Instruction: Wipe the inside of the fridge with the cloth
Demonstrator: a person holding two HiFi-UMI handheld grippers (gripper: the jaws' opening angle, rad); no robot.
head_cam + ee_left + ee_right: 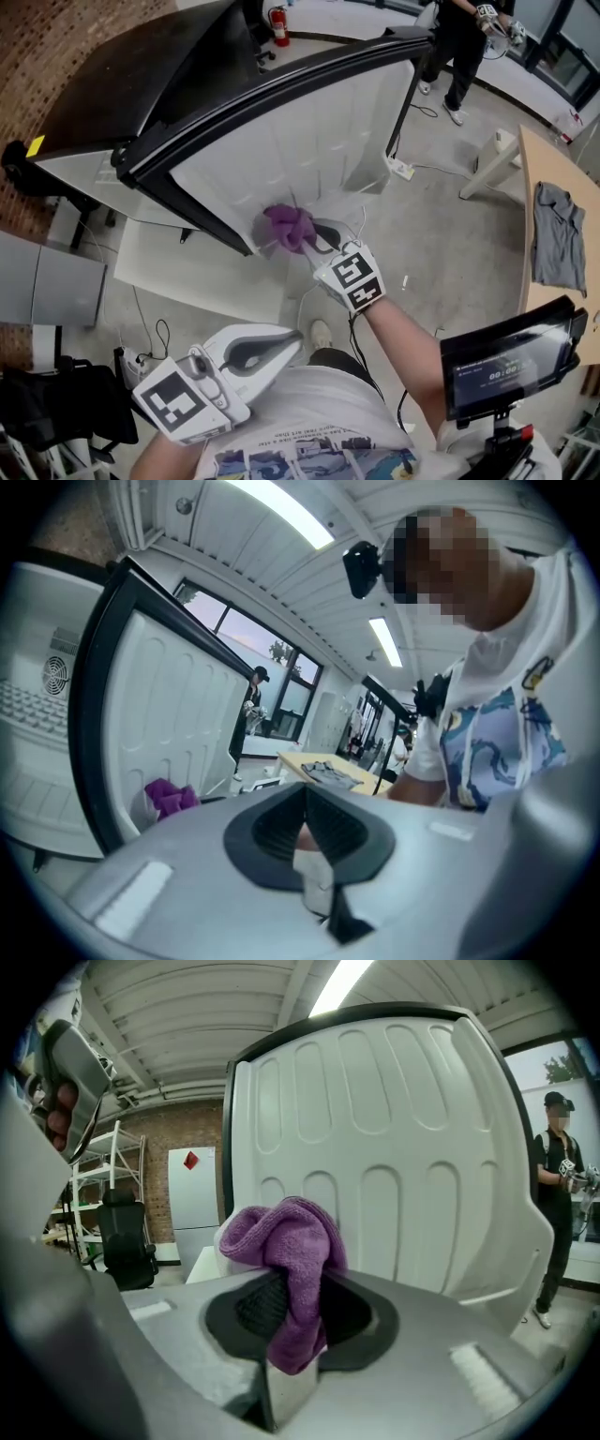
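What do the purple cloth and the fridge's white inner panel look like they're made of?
The purple cloth looks like soft, matte pile fabric: a fuzzy looped surface and limp folds, probably microfibre or terry. The white inner panel looks like smooth moulded plastic with a slight sheen and rounded pressed-in ribs. Coated metal is possible, but the soft contours suggest plastic.

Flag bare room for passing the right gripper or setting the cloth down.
Bare: ribbed white panel above the cloth, bordered by the black frame; concrete floor between fridge and table. Crowded: panel's lower corner where the right gripper holds the cloth; cables on the floor, lower left.
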